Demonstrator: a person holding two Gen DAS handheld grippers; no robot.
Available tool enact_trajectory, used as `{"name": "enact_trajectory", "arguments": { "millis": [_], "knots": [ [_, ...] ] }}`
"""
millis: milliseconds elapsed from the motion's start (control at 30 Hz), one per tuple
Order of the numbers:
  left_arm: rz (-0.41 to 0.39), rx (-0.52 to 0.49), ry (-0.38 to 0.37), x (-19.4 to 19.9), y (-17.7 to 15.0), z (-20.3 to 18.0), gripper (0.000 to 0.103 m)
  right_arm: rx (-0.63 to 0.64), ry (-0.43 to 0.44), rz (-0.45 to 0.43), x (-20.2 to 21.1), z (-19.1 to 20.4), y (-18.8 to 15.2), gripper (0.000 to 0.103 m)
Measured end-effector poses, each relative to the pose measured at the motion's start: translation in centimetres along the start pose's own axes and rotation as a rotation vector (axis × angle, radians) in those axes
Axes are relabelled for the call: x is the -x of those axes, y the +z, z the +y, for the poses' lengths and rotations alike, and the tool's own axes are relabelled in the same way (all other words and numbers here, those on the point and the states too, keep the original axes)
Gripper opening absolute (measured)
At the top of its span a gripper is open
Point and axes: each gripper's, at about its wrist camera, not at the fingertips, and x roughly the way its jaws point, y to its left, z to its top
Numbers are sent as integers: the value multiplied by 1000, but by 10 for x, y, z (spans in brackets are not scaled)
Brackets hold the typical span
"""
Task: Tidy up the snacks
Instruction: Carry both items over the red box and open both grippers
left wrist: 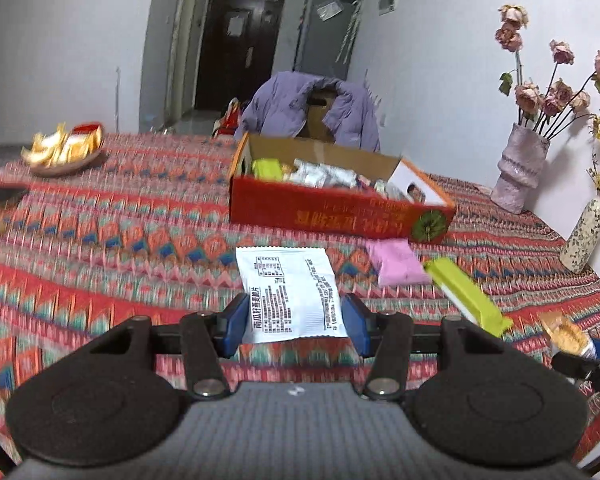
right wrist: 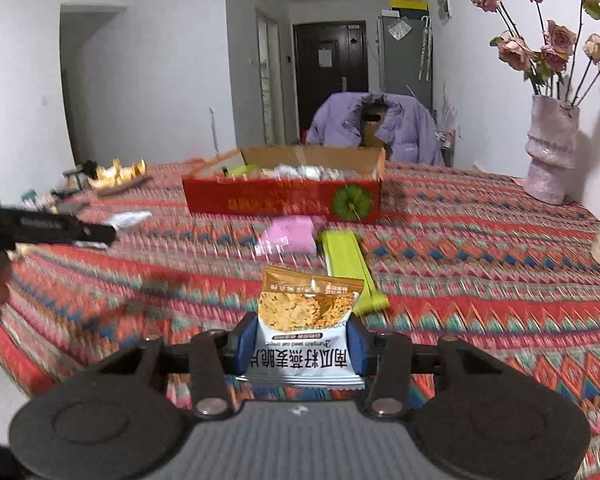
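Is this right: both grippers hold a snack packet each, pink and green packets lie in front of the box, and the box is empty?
Not empty. The box already holds several packets, seen in both wrist views. The rest stands: left gripper and right gripper each hold a packet; pink packet and green packet lie before it.

- My left wrist view looks along its tongs, tilted down, close over the tablecloth.
- My right wrist view faces likewise; both share the red box ahead.
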Motion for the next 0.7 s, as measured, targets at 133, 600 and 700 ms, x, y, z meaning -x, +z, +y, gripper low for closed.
{"name": "enact_trajectory", "arguments": {
  "millis": [133,600,700],
  "knots": [
    [-50,-19,-17,-12,31,1,52,17,15,-52,-12,-6,41,45],
    [-56,-88,-38,-150,139,-2,52,80,82,-6,-204,-26,189,45],
    [-30,-88,-51,-182,149,-4,52,60,99,36,-256,-25,198,45]
  ]
}}
